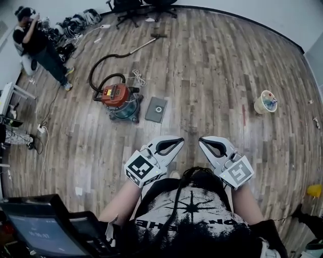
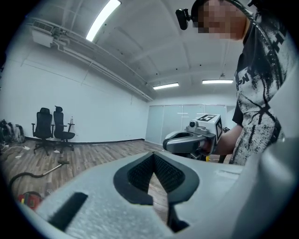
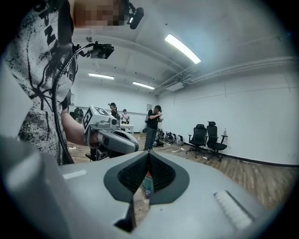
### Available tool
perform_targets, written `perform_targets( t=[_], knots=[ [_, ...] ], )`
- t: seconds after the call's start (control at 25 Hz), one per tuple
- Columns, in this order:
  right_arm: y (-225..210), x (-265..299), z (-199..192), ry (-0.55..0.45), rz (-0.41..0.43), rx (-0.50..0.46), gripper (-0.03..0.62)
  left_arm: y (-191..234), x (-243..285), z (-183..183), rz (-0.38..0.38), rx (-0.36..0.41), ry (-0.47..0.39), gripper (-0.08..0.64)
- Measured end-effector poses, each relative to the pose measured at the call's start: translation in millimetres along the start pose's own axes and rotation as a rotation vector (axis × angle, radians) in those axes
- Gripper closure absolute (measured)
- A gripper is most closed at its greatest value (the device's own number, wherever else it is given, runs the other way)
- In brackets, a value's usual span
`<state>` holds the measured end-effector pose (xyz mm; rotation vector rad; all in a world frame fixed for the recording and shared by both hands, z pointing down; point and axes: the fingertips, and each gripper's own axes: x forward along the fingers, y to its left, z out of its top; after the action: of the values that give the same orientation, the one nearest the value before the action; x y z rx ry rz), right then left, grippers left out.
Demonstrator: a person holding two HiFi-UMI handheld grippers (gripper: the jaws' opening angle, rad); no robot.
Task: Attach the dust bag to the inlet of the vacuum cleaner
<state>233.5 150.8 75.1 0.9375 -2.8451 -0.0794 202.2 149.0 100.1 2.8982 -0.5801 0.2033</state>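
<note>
Head view: our white left gripper (image 1: 177,143) and right gripper (image 1: 203,141), jaws closed on nothing, well apart from the red-topped vacuum cleaner (image 1: 117,99) and flat grey dust bag (image 1: 156,109).

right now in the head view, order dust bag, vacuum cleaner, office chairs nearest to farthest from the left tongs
1. dust bag, straight ahead
2. vacuum cleaner, just left of the bag
3. office chairs, far back at the top

The floor (image 1: 212,75) lies open at 12 o'clock. At 11 o'clock the vacuum (image 1: 118,101), its hose (image 1: 103,59) and a cord (image 1: 137,78) stand in the way; a pail (image 1: 266,102) at 1 o'clock.
</note>
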Motion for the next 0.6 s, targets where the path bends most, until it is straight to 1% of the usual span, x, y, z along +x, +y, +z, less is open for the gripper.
perform_targets(
  t=[0.08,0.2,0.28,0.4,0.52,0.6],
  knots=[
    [-8,7,2,0.006,0.007,0.004,0.588,7,3,4,0.006,-0.013,-0.015,0.561],
    [-25,17,-4,0.069,0.032,0.016,0.588,20,9,7,0.027,-0.028,-0.025,0.561],
    [-40,27,-4,0.081,0.055,0.017,0.588,31,16,7,0.043,-0.045,-0.024,0.561],
    [-72,41,-5,0.056,0.102,0.016,0.588,48,38,5,0.082,-0.072,-0.019,0.561],
    [-107,54,-7,0.012,0.189,0.023,0.588,74,64,8,0.152,-0.085,-0.013,0.561],
    [-131,64,-2,-0.021,0.243,0.003,0.588,95,80,17,0.202,-0.09,-0.02,0.561]
  ],
)
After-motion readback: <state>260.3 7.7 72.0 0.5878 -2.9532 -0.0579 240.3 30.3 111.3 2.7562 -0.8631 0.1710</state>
